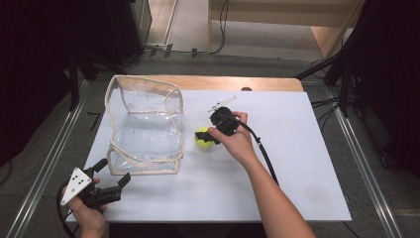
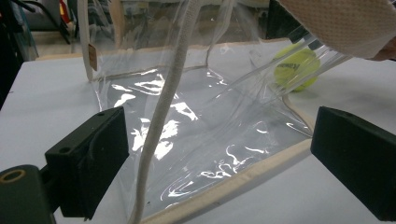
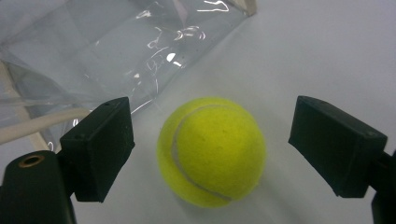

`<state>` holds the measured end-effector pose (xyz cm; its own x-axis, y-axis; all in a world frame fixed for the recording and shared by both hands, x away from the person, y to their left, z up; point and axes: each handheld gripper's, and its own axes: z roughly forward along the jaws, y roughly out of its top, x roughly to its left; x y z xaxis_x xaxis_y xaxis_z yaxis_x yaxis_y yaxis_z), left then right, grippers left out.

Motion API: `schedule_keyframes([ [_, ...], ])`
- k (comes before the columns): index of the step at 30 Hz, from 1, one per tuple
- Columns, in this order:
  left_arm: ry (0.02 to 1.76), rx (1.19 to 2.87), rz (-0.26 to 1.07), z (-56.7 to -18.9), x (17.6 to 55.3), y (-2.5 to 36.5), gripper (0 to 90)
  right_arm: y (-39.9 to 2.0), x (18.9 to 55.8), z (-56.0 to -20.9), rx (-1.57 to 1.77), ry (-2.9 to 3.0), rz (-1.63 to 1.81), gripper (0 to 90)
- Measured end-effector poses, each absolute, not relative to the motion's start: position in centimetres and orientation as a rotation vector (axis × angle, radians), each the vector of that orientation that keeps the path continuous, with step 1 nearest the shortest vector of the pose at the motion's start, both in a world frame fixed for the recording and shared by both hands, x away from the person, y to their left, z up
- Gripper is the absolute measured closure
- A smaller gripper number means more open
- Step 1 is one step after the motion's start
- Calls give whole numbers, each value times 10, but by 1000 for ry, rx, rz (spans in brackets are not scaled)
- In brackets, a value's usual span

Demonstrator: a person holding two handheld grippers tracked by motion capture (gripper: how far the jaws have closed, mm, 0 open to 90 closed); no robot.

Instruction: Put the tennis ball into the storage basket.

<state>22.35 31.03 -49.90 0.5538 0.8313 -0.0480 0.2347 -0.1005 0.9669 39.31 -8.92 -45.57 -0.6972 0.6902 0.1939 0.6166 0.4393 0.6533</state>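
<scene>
Tennis ball, yellow-green, lies on the white table in the high view, just beside the right wall of a clear plastic bag with cream-coloured edging, and the right gripper reaches down over it from the right with the person's right hand behind. The left gripper sits near the table's front left corner, held by the left hand, its jaws spread and pointing at the bag's near bottom corner without touching it. A black cable trails from the right gripper along the forearm. In the left gripper view, the two black jaws stand wide apart and empty, the bag lies between and beyond them with a cream strap hanging down its front, and the ball shows through the plastic at the far right; dark lettering on the ball is too blurred to read. A small brown tag hangs on the bag's left edge. In the right gripper view, the ball rests on the table between the open jaws, apparently touching neither, with the bag's crinkled wall just beyond at upper left.
</scene>
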Motion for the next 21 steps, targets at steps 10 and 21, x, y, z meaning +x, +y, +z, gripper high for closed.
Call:
schedule_keyframes([
  [10, 918, 1636, 641, -499, 224, 311, 44, -80, 396, -467, 1218, 2590, 985, 118],
  [21, 917, 1635, 637, -499, 224, 310, 44, -77, 399, -474, 1233, 2623, 930, 118],
])
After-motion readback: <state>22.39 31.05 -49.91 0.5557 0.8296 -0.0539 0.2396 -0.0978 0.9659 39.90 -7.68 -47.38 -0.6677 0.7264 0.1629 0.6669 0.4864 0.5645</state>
